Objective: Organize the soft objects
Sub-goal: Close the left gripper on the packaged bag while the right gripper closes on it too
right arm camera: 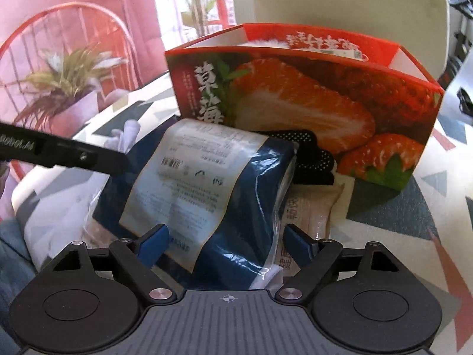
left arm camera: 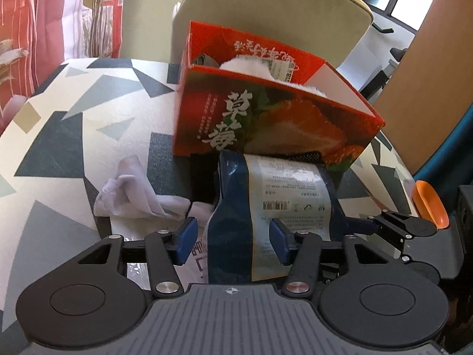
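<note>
A dark blue plastic packet [left arm camera: 283,189] [right arm camera: 207,177] with a pale printed label lies on a heap of soft items in front of a red strawberry box [left arm camera: 266,118] [right arm camera: 295,103]. My left gripper [left arm camera: 233,241] is open around the packet's near end, with a gap at its left pad. My right gripper [right arm camera: 226,245] straddles the same packet from the other side, open, with its blue pads close to the packet's edges. The box holds something white and fluffy [left arm camera: 248,65]. A crumpled white cloth [left arm camera: 130,192] lies left of the packet. A black dotted glove [right arm camera: 310,153] and a beige packet [right arm camera: 307,207] lie beneath it.
The table [left arm camera: 59,118] has a cloth with grey and black triangles. A beige chair [left arm camera: 266,14] stands behind the box. A potted plant [right arm camera: 59,88] and red railings are at the far left. A clear bag with white contents [right arm camera: 59,207] lies near the table's front edge.
</note>
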A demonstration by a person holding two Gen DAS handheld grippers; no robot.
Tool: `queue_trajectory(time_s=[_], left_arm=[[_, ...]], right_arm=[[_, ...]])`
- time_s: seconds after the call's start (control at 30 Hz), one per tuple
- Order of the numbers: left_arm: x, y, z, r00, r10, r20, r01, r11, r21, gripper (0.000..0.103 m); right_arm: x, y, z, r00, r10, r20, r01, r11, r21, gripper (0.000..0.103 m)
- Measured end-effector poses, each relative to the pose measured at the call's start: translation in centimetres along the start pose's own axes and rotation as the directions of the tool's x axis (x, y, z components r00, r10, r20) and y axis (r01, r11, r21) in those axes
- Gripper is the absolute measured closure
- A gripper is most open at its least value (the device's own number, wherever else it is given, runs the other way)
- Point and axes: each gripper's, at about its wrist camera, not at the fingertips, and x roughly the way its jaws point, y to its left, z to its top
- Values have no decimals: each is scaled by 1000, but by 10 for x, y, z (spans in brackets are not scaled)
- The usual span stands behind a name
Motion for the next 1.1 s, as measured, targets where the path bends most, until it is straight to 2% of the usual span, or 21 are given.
queue_trajectory(time_s=[0.1,0.23,0.27,0.3,0.5,0.73,0.83,1.1], left_arm=[[6,3,1,1000,7,-10,-7,1000,-1,47],[14,4,6,1000,-5,-14,5,1000,10,47],[17,4,7,1000,-12,-21,12,1000,14,49],[19,3,6,999,-15,-29,15,1000,17,58],[22,4,-2,999,-15,-45,15,1000,4,71],[25,3,-5,998,-11,-55,11,1000,0,72],[27,4,-7,998,-14,-65,13,1000,-9,72],[29,3,-10,997,-7,-76,6,1000,-6,72]], right_arm=[[1,5,-3,1000,-7,1,7,999,-47,21],[1,5,-4,1000,-4,0,4,999,-48,21],[1,5,-3,1000,-4,-1,4,999,-47,21],[1,5,-3,1000,-3,-1,3,999,-46,21],[-2,-1,2,1000,2,-2,-2,1000,-4,28],[-8,-12,12,1000,8,25,-10,998,66,33],[-9,-15,15,1000,5,25,-7,997,71,41],[-7,-13,12,1000,12,18,-13,998,57,47]])
